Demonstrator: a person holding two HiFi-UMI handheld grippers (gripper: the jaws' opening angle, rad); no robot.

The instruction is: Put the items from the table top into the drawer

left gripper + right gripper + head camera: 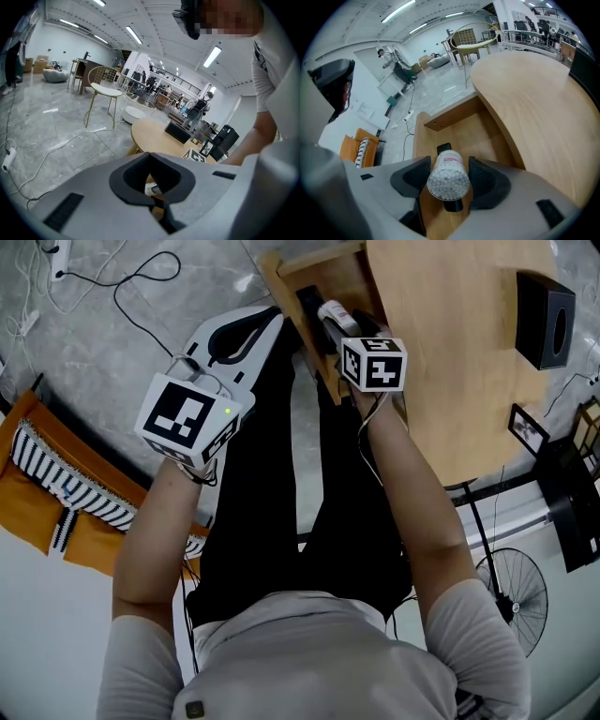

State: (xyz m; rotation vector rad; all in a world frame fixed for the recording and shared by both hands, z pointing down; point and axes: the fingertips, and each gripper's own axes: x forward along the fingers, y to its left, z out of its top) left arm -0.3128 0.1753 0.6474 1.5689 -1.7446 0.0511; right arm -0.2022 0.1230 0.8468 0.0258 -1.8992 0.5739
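Head view: the right gripper [330, 322] holds a cotton-swab jar [334, 311] over the open drawer [286, 273].

Right gripper view: the jaws clamp the jar's sides. Its long axis runs along them, pointing into the drawer. Best lowered flat before releasing.

Left gripper view: the left gripper [154, 187] is closed and empty.

Bright, even light from ceiling strip lamps [133, 33]; both gripper views bend strongly at dark edges.
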